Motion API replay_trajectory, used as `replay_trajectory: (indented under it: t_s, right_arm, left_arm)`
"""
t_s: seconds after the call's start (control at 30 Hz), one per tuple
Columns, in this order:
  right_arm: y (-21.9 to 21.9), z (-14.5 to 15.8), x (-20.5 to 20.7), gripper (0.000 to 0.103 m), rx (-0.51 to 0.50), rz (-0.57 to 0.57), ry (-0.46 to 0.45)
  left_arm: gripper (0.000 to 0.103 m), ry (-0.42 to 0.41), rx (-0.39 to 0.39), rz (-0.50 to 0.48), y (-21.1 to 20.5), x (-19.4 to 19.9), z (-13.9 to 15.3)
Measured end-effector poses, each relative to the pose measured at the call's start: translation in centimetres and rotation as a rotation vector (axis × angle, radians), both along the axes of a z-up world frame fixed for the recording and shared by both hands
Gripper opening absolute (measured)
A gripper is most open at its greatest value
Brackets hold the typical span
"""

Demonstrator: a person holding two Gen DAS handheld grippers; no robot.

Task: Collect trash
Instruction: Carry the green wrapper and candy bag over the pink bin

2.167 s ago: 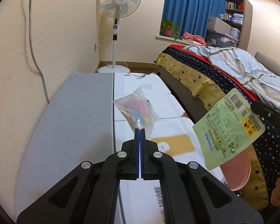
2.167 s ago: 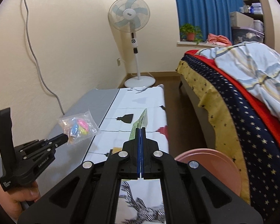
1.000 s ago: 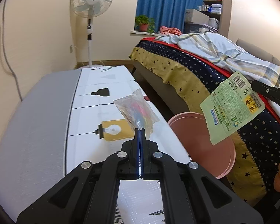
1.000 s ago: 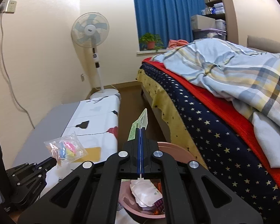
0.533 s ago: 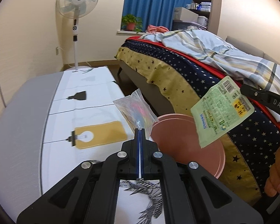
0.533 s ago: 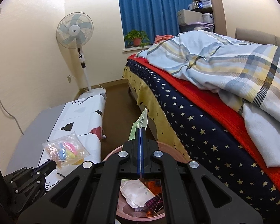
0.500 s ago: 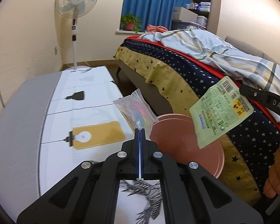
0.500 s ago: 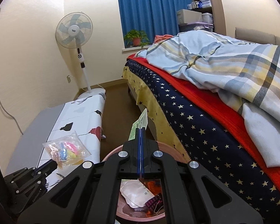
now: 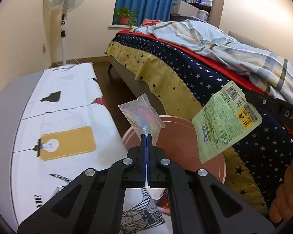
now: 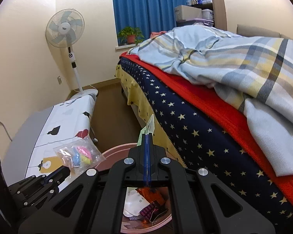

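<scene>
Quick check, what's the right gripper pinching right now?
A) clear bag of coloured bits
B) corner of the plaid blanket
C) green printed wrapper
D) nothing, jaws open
C: the right gripper is shut on the green wrapper, hanging above the pink bin; the clear bag is in the left gripper.

A clear bag (image 9: 141, 117) of bright scraps and a green printed wrapper (image 9: 225, 122) hang pinched above a pink bin (image 10: 115, 152) already holding trash.
</scene>
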State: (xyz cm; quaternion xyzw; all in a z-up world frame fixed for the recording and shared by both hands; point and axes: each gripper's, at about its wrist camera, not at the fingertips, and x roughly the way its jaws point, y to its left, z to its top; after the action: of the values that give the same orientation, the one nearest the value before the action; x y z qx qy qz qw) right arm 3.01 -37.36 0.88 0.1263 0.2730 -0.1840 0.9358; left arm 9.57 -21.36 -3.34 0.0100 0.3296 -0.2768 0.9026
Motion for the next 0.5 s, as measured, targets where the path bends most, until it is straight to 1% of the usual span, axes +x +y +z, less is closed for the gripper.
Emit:
replay_trajectory:
  t_s: [0.33, 0.5]
  right_arm:
    - [-0.5, -1.1, 0.6, 0.000, 0.015, -0.012, 0.027]
    - [-0.8, -1.5, 1.0, 0.000, 0.038, -0.018, 0.034]
  left_arm:
    - [0.000, 0.025, 0.003, -0.019, -1.4, 0.9, -1.0]
    - [0.001, 0.075, -0.003, -0.075, -2.3, 1.3, -1.8]
